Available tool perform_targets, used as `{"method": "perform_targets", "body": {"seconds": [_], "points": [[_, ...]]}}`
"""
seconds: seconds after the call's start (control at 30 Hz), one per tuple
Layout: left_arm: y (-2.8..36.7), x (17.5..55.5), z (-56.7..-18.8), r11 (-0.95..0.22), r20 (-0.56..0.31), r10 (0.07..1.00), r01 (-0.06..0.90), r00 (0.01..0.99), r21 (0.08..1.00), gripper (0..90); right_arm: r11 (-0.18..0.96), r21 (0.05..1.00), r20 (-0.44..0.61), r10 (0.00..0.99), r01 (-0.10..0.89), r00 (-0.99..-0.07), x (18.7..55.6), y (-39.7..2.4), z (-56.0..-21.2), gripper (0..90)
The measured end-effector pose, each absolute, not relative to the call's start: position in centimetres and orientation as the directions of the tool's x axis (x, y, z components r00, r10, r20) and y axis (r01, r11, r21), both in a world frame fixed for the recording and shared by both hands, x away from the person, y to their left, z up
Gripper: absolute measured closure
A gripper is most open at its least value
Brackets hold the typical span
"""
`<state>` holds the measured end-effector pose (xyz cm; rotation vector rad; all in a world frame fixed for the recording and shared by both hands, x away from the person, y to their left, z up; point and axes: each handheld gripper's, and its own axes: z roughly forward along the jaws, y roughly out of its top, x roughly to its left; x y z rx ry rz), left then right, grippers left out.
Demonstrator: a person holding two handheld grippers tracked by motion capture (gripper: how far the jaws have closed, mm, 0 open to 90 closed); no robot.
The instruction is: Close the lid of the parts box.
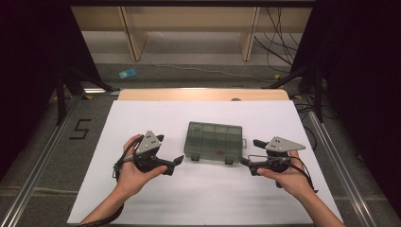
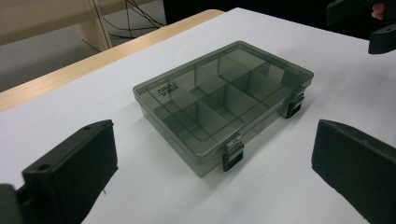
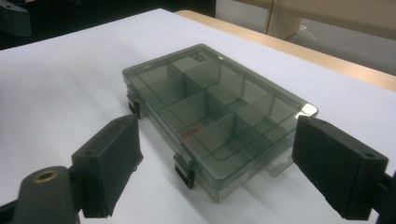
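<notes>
A smoky see-through compartment box (image 1: 213,141) lies on the white sheet with its lid down and two black latches (image 2: 232,157) on the side facing me. Something small and red (image 3: 189,133) lies in one compartment. My left gripper (image 1: 171,149) is open, just left of the box's near corner, with its jaws pointing at the box. Beside the box's right end, my right gripper (image 1: 250,152) is also open. In the left gripper view the box (image 2: 224,105) lies beyond the spread jaws. The right gripper view has the box (image 3: 215,112) reaching between the jaws, which stand apart from it.
A white sheet (image 1: 208,194) covers the table, with a wooden strip (image 1: 203,94) bare at the far edge. Past the table are wooden legs (image 1: 132,38), cables (image 1: 279,47), a blue item (image 1: 126,74) and a "5" mark (image 1: 80,128) on the floor.
</notes>
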<state>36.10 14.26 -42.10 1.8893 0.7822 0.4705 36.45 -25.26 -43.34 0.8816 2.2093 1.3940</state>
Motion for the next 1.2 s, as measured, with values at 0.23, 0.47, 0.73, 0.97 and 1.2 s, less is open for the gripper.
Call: {"method": "perform_targets", "body": {"seconds": [0.23,0.47,0.73,0.97,1.2], "points": [[15.3,35.2,-42.1,-0.277,-0.023,0.707,0.306,0.707,0.911,0.6,0.296,0.907,0.020,0.678,0.298,-0.735,35.6,-25.4,-43.4,16.3],[16.2,34.5,-42.1,-0.257,-0.035,0.714,0.309,0.699,0.916,1.0,0.289,0.910,0.027,0.675,0.298,-0.738,34.9,-25.6,-43.4,16.4],[17.2,33.5,-42.4,-0.248,-0.043,0.719,0.313,0.694,0.917,1.8,0.284,0.911,0.030,0.678,0.299,-0.734,34.1,-26.0,-43.3,16.5],[17.9,33.1,-42.7,-0.235,-0.055,0.711,0.310,0.701,0.921,3.2,0.268,0.917,0.036,0.684,0.296,-0.729,33.5,-26.4,-43.4,16.5],[18.5,33.0,-43.0,-0.229,-0.058,0.709,0.307,0.703,0.924,3.2,0.265,0.913,0.048,0.686,0.310,-0.726,33.1,-26.8,-43.3,16.5]]}}
